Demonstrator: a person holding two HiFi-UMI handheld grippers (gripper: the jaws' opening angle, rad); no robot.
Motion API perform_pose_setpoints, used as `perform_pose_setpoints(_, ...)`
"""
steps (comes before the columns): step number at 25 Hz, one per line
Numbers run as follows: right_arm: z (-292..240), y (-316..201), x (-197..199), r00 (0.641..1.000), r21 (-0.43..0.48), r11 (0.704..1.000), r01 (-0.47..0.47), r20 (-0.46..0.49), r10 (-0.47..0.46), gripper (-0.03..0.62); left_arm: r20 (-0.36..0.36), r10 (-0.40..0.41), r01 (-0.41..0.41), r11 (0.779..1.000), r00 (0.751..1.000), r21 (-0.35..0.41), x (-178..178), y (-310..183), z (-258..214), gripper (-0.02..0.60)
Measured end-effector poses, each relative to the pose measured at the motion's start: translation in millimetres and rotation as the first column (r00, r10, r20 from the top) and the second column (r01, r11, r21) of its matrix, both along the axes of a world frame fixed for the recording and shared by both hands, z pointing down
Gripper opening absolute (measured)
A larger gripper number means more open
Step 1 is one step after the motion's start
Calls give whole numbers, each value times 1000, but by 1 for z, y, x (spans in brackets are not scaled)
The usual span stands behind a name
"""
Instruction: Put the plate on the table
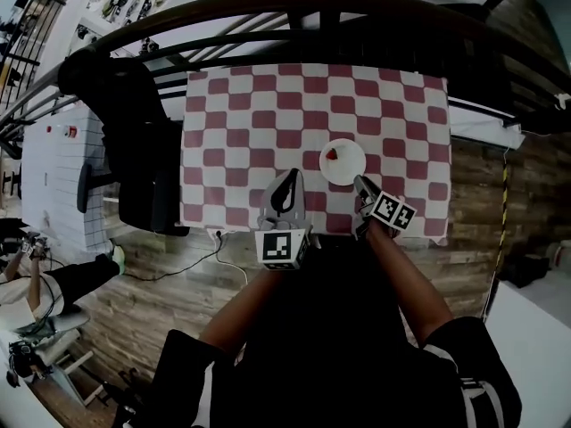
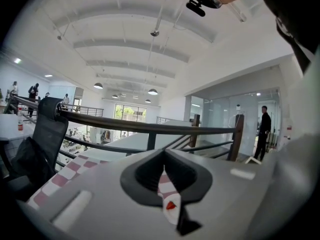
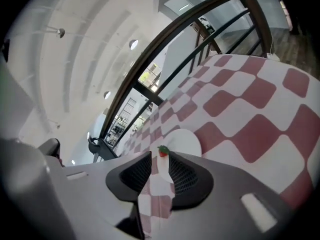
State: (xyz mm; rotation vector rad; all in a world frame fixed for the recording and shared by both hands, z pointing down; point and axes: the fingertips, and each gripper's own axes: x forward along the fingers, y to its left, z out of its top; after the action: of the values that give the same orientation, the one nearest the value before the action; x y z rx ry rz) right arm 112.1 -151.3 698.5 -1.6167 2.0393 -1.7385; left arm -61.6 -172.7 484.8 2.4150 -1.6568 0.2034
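Right gripper view: the fingers of the right gripper stand part-way apart and press on nothing. The near rim of the plate shows through the gap, with a strawberry on it. The plate lies flat on the checkered surface, toward its front edge, so the task looks done; a plate resting on its own needs no grip. In the head view this gripper sits just beside the plate's near-right rim. The left gripper hangs left of the plate over the front edge, fingers meeting at the tips and empty, probably kept clear as it has no part here. A railing runs behind.
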Motion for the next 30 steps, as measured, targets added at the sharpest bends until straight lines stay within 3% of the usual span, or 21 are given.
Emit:
perform_pose_setpoints(7,-69,7,-27,996,119,993,-16,86,5,3,-59,43,-42,999,997,16,-1,21,-13,9)
perform_pose_setpoints(16,-166,34,-60,991,253,966,-48,129,16,-2,-75,130,-130,992,989,6,6,55,-31,9)
perform_pose_setpoints(24,-206,66,-80,999,323,946,10,38,-24,-2,-140,157,-157,988,978,11,4,80,-55,9)
perform_pose_setpoints(30,-237,88,-95,993,433,897,94,-106,-52,-2,-144,201,-198,980,969,36,11,103,-65,9)
